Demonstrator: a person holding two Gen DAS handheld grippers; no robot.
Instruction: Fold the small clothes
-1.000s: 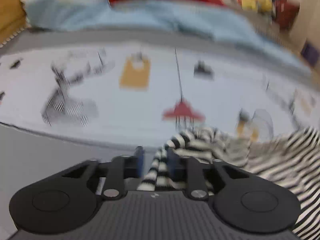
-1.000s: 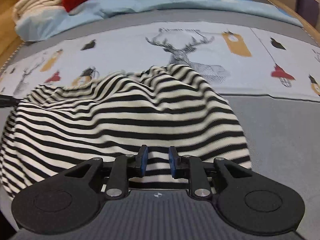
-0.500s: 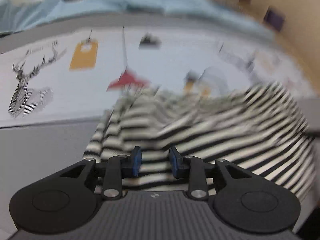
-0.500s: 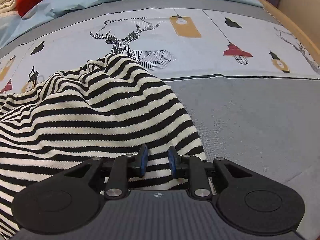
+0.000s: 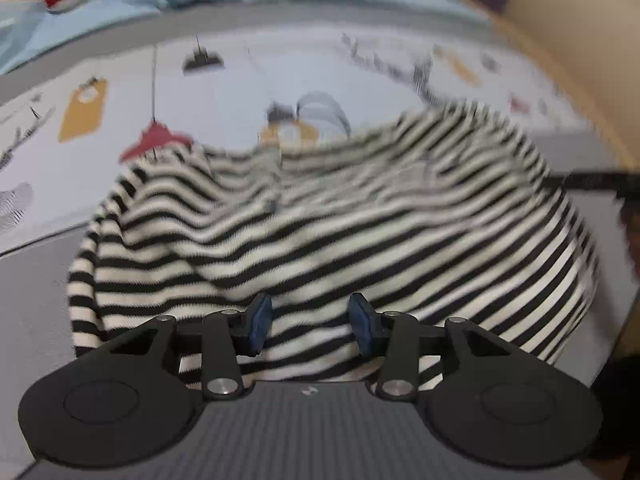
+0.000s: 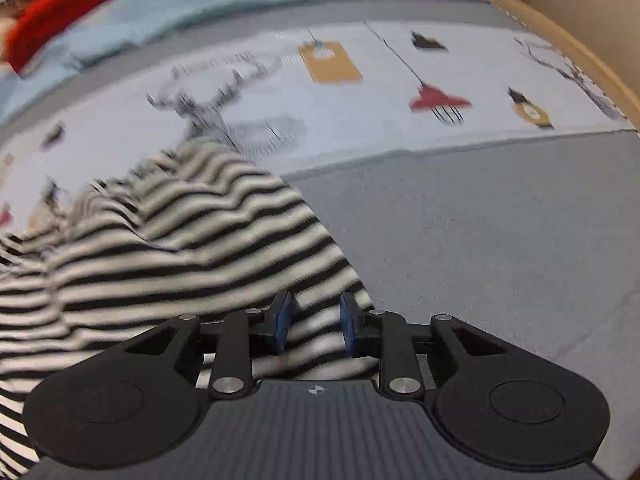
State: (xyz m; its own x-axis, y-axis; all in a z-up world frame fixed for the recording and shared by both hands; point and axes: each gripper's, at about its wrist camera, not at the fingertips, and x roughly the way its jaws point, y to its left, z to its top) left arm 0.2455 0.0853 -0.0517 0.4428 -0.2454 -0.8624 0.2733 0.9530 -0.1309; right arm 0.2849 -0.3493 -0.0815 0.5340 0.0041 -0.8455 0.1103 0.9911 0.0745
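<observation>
1. Left claw (image 5: 306,322): jaws just widened, blue pads (image 5: 259,322) now apart with a clear gap to the cloth; nothing gripped.
2. Striped shirt (image 5: 340,232): lay bunched straight ahead of the left claw and under it, spreading to both sides on the bed (image 5: 36,280).
3. Right claw (image 6: 314,326): jaws narrowly parted, a fold of the striped shirt (image 6: 168,248) between the pads (image 6: 282,322); could not tell whether pinched or loose.
4. From the right claw, bulk of the shirt lay ahead and to the left; bare grey bed cover (image 6: 480,232) ahead and to the right.
5. Patterned sheet (image 6: 360,112) beyond the shirt; blue blanket (image 6: 180,8) and red cloth (image 6: 72,12) farther off. Both views blurred.
</observation>
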